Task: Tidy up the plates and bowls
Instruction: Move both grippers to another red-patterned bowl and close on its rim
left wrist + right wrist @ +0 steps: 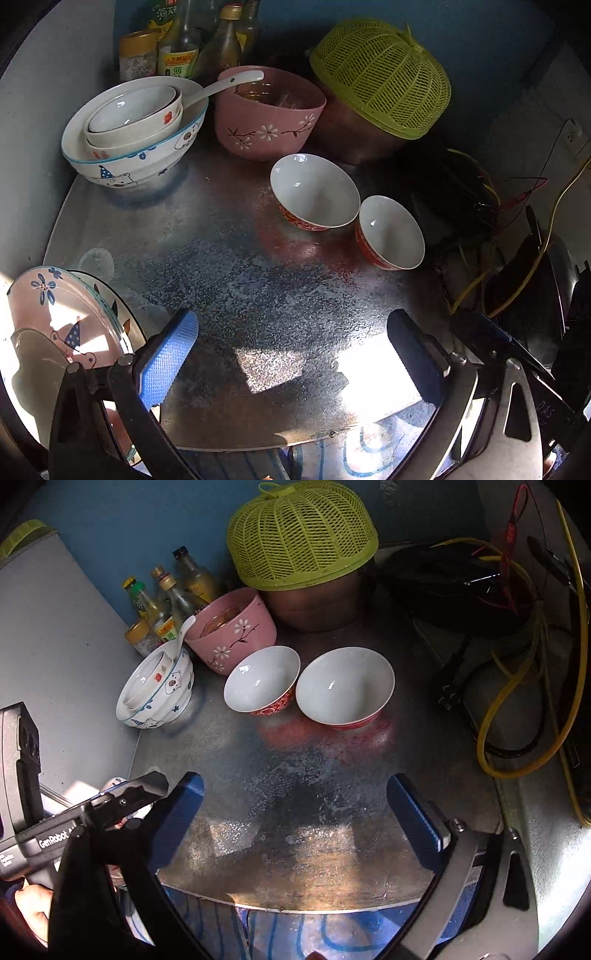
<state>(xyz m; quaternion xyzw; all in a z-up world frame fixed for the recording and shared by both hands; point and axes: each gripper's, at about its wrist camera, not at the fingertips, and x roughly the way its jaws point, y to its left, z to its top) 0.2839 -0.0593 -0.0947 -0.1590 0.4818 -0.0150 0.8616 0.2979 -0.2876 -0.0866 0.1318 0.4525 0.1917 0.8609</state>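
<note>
Two red-patterned bowls stand side by side on the metal table (229, 280): one (314, 192) (262, 681) nearer the pink bowl, the other (389, 230) (345, 686) to its right. A blue-rimmed bear bowl (136, 155) (157, 690) holds two nested small bowls and a white spoon (229, 83). A pink flowered bowl (269, 114) (232, 631) stands behind. Stacked plates (62, 325) lie at the front left. My left gripper (295, 354) is open and empty over the table's front. My right gripper (295, 819) is open and empty too.
A green mesh cover (384, 74) (303, 535) sits on a metal pot at the back. Sauce bottles (192, 40) (162, 602) stand in the back corner. Cables and a dark appliance (517, 646) lie to the right. The left gripper's body (74, 823) shows in the right wrist view.
</note>
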